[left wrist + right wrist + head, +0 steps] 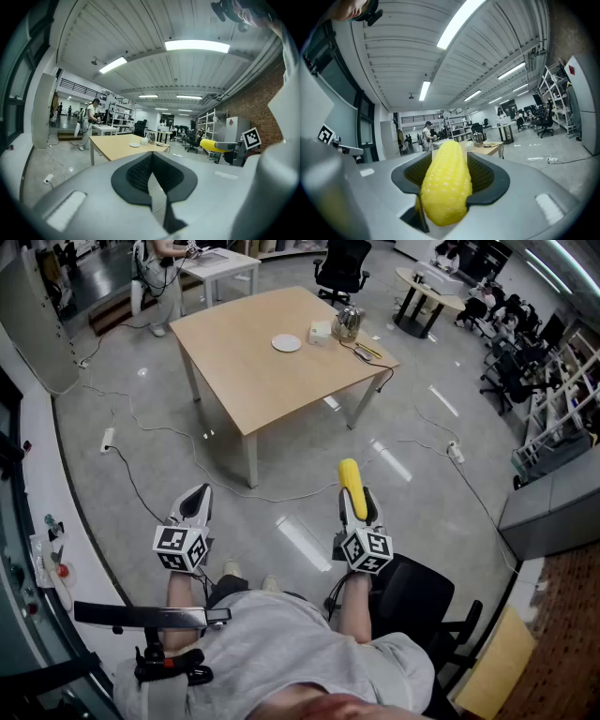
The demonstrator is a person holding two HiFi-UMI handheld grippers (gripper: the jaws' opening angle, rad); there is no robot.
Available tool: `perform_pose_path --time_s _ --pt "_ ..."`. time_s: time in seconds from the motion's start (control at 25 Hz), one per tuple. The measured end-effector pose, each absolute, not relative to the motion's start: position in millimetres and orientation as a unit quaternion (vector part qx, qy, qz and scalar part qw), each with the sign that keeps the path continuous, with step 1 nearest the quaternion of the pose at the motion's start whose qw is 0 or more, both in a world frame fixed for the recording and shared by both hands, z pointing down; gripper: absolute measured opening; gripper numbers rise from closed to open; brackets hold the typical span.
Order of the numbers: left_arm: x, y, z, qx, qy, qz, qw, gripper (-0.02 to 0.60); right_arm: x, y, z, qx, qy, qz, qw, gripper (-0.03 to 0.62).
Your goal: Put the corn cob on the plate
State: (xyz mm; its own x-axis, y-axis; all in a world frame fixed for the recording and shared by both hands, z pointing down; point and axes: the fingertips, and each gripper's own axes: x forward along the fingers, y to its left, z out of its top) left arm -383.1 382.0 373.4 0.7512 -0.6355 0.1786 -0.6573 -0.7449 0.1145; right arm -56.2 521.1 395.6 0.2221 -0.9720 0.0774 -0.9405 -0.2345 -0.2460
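Note:
My right gripper point(353, 495) is shut on a yellow corn cob point(352, 487), which juts forward past the jaws over the floor. In the right gripper view the corn cob point(446, 187) fills the space between the black pads. My left gripper point(195, 503) is shut with nothing in it; its black pads point(140, 172) meet in the left gripper view. A small white plate point(287, 342) lies on the wooden table point(253, 362), far ahead of both grippers. From the left gripper view the corn cob point(214, 145) shows at the right and the plate point(134, 145) far off.
A kettle point(348, 322), a white box point(321, 332) and small items sit on the table's far right part. Cables point(150, 427) trail over the grey floor. A person point(164, 277) stands by a white table at the back. A black chair point(417, 610) is right of me.

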Motion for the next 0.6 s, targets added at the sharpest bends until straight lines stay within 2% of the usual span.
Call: perform_pose_path --time_s 0.6 --pt "-354 390 366 0.932 -0.347 0.06 0.081 0.02 -33 522 373 -0.765 0.629 -0.088 0.105 0.242"
